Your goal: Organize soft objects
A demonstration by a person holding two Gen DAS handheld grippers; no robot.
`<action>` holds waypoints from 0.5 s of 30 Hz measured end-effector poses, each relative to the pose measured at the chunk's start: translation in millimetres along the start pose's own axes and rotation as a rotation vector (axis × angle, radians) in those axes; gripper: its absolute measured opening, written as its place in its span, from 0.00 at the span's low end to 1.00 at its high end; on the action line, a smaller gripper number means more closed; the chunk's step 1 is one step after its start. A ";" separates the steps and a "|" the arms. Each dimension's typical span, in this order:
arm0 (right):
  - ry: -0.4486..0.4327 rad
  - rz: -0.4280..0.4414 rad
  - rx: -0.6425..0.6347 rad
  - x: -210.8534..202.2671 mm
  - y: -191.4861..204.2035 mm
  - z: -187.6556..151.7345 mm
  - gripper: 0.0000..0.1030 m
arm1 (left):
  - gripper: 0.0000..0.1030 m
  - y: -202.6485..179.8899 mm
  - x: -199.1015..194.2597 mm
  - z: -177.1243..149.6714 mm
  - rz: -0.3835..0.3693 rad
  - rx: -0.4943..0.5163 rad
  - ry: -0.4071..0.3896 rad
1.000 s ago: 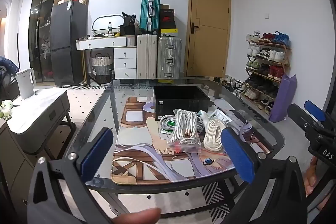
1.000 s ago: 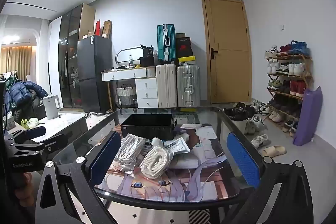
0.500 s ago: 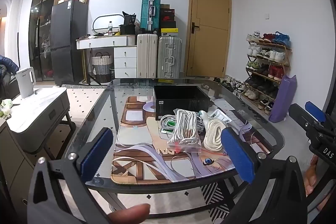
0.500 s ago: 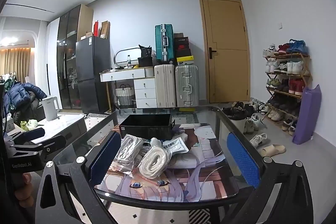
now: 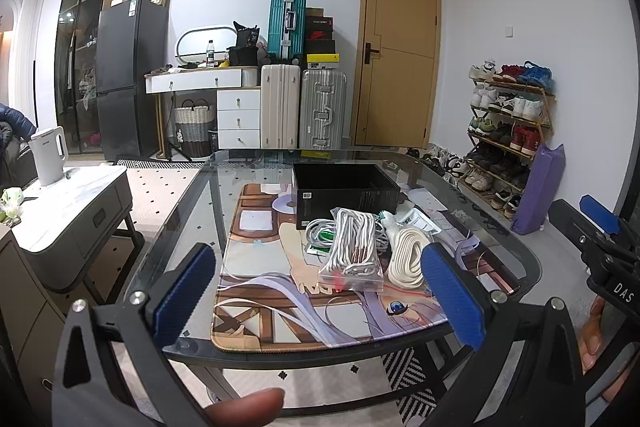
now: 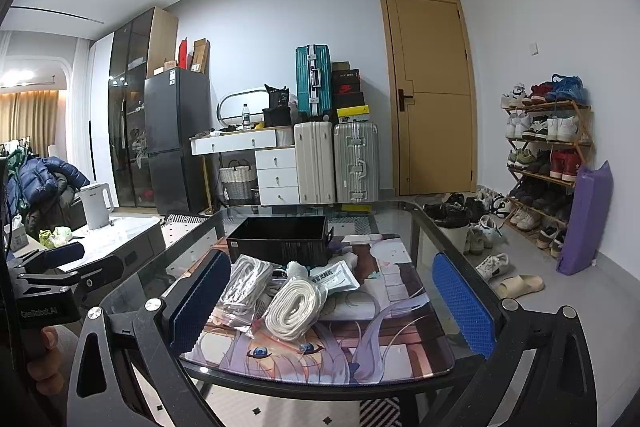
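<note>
From the left wrist, the left gripper (image 5: 318, 291) hangs short of the near edge of the glass table (image 5: 524, 259), jaws wide apart and empty. On the mat (image 5: 256, 259) lies a pile of soft things: a bagged rope (image 5: 352, 247), a white coil (image 5: 406, 257) just right of it, green cable (image 5: 320, 231) behind, and a flat packet (image 5: 418, 221). The black box (image 5: 346, 193) stands open at the far side, touching the pile. The right gripper (image 5: 596, 223) shows at the right edge. From the right wrist, its jaws are also spread and empty, well back from the table; the bagged rope (image 6: 246, 281) and coil (image 6: 294, 303) lie nearest. No item is boxed yet, so this looks like the approach. Next calls for reaching forward and closing on a near bundle.
</note>
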State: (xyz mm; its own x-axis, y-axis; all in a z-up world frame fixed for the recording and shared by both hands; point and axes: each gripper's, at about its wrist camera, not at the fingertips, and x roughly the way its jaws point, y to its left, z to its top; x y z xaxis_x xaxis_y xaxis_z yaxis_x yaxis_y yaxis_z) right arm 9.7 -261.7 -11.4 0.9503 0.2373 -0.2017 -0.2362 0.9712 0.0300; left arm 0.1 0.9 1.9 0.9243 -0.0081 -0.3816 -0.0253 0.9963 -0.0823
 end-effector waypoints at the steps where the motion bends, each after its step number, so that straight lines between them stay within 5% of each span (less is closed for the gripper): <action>1: -0.001 -0.001 -0.003 -0.8 0.3 -0.3 1.00 | 1.00 -0.1 0.2 0.1 -0.001 -0.001 0.001; 15: 0.000 0.003 -0.004 0.7 -2.3 0.3 1.00 | 1.00 4.2 1.7 -0.3 0.001 -0.013 0.000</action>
State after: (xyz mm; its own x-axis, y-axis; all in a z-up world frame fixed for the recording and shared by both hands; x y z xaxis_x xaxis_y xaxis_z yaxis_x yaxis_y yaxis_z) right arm 11.0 -263.7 -11.3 0.9496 0.2403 -0.2012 -0.2399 0.9704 0.0269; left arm 1.4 5.0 0.6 0.9242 -0.0073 -0.3818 -0.0311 0.9951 -0.0943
